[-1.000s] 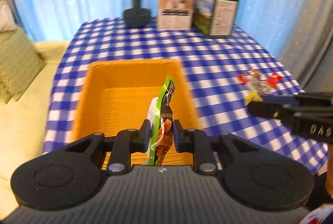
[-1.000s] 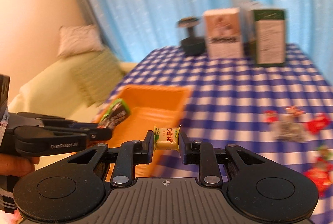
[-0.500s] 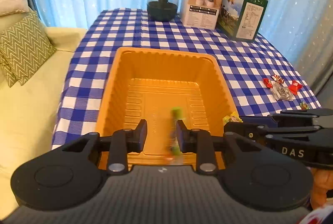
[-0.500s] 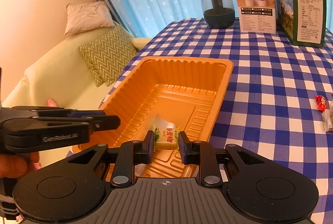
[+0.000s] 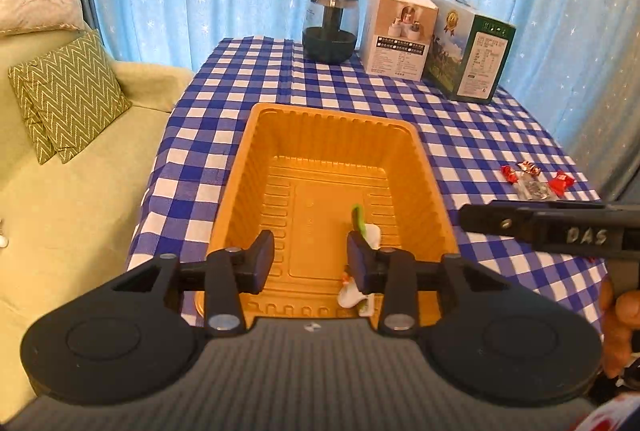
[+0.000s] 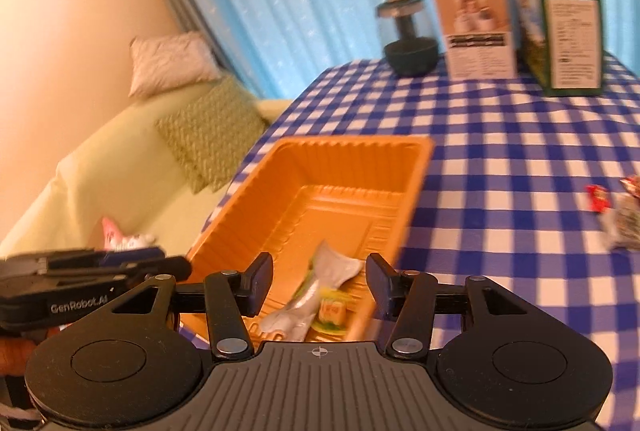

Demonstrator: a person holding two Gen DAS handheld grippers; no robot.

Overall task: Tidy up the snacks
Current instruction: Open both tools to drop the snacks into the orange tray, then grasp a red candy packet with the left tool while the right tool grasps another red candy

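Sofa (image 5: 80,215): pale green, soft, off my left side; a zigzag cushion (image 5: 68,95) of green woven cloth leans on it, and a cream crinkled pillow (image 5: 36,3) sits above.
My left gripper (image 5: 310,257): black plastic, fingers spread wide with nothing between them; its side reads "GenRobot.AI" in the right wrist view.
Tablecloth (image 5: 240,79): blue and white checks, draped over the table edge.
Tray (image 5: 248,167): orange moulded plastic, rectangular, ribbed walls and a ridged floor, lying on the cloth near the sofa side.
Snack packet (image 5: 362,231): green edge with a white foil face, crumpled, lying on the tray floor at the near right corner, just beside my left gripper's right finger; I cannot tell whether they touch.
Small yellow snack (image 6: 331,311): square wrapper with red print too blurred to read, lying in the tray against the foil packet.
Jar (image 5: 329,27): round, dark, with clear upper walls and a flat lid, at the far end of the table.
White box (image 5: 398,35): cardboard, upright, with a photo and a black band of small print I cannot read.
Green box (image 5: 468,49): cardboard, upright just beside the white one, a gold seal on one face and a printed table on the other.
Loose candies (image 5: 534,179): red twisted wrappers and one clear one, bunched on the cloth well apart from the tray.
My right gripper (image 6: 320,281): black, fingers released and apart above the tray's near end; "DAS" is written in white on its side.
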